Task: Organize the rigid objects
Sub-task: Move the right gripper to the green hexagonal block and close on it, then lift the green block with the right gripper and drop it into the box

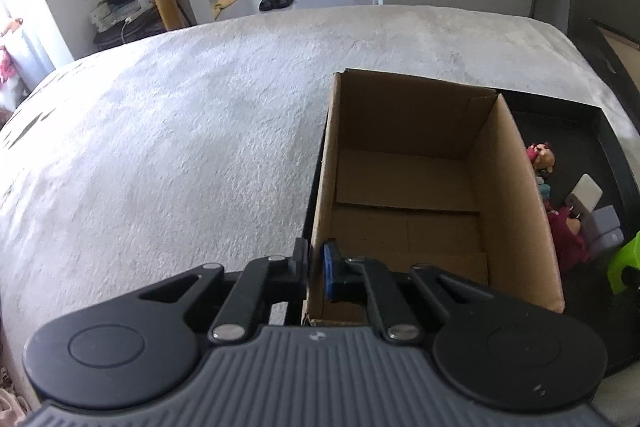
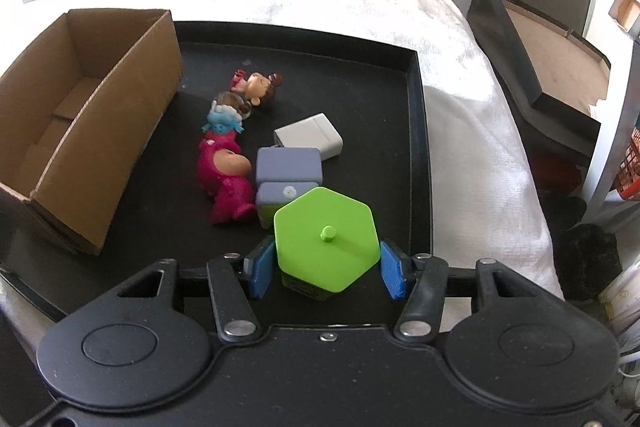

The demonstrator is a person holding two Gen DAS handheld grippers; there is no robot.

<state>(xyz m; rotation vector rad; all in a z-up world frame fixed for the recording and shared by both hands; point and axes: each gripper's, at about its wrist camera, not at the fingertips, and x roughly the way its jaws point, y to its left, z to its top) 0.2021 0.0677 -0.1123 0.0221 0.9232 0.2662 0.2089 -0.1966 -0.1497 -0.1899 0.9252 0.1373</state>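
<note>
We see a black tray on the pale bedspread, holding an open cardboard box at its left. Our left gripper pinches that box's near-left wall. Our right gripper straddles a green hexagonal container, fingers spread, pads just clear of it. Beyond lie a pink figurine, two lavender blocks and a white adapter.

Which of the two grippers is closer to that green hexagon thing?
Right. The right gripper straddles the green hexagon container; the left gripper clamps the cardboard box wall.
</note>
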